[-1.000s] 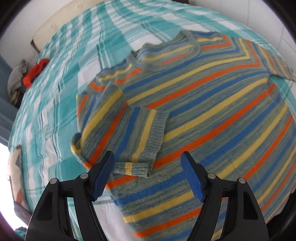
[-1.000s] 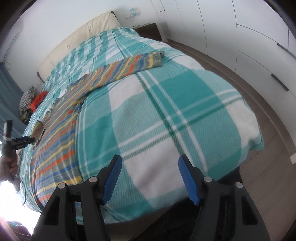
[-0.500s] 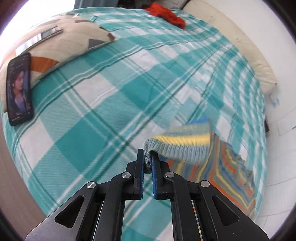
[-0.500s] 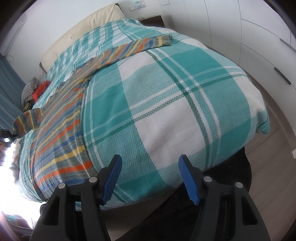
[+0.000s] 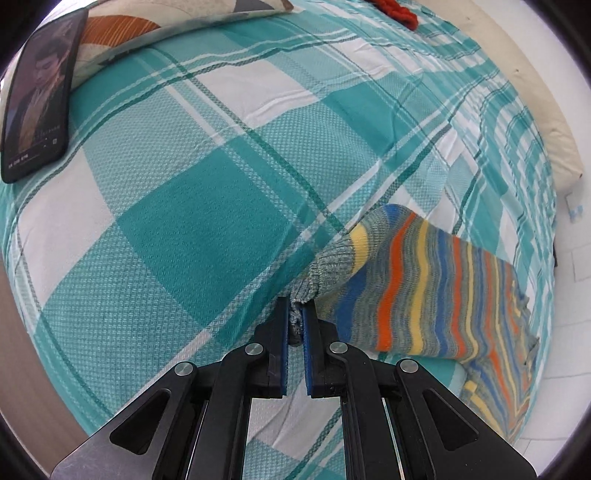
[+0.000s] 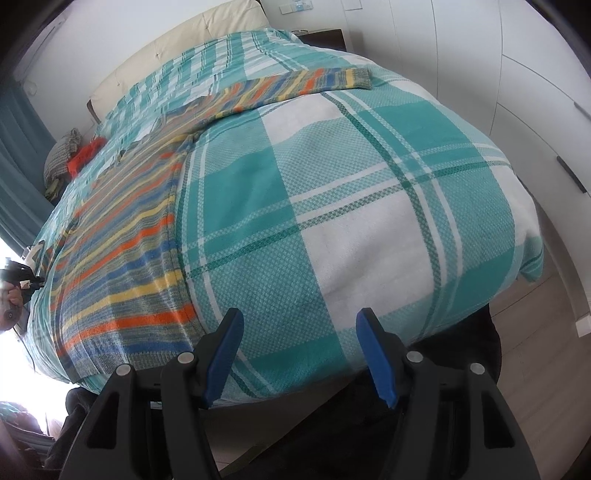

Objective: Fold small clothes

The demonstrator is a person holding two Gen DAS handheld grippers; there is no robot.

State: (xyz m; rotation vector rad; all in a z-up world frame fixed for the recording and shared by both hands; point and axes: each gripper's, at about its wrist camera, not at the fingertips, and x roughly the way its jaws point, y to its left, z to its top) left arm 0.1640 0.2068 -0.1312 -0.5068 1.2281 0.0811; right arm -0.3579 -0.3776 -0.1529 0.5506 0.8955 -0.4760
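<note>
The left gripper (image 5: 295, 314), black-framed with blue pads, was clenched on the grey ribbed cuff (image 5: 325, 266) of the striped knit sweater (image 5: 436, 295), a garment banded in blue, orange, yellow and grey. Its jaws stood nearly together, with the cuff bunched between them, and the sleeve ran from the pinch away to the right, lifted slightly off the teal-and-white plaid bedcover (image 5: 192, 229). In the right wrist view the person's left hand (image 6: 9, 295) showed at the far left edge, level with the sweater's near side, gripping that tool's handle.

The right gripper (image 6: 299, 350) was held low at the foot of the bedcover (image 6: 369, 221), pointing up along the bed, its blue pads (image 6: 225, 354) spread wide and grasping nothing. The sweater's body (image 6: 122, 258) lay flat on the bedcover, left of the right gripper, with the hem nearest the foot. Its other sleeve (image 6: 295, 83) stretched out across the bedcover toward the far side, ending in a grey cuff.

A black smartphone (image 5: 37, 96) leaned against a patterned cream cushion (image 5: 155, 22) at the bedcover's edge, screen lit with a person's portrait; small text beneath it was too blurred to read. A crumpled red-orange cloth (image 5: 397, 9) lay on the bedcover near the cream upholstered headboard (image 6: 177, 48). White cupboard doors (image 6: 498, 74) stood beyond the bedcover's right side. No brand or label was legible anywhere.
</note>
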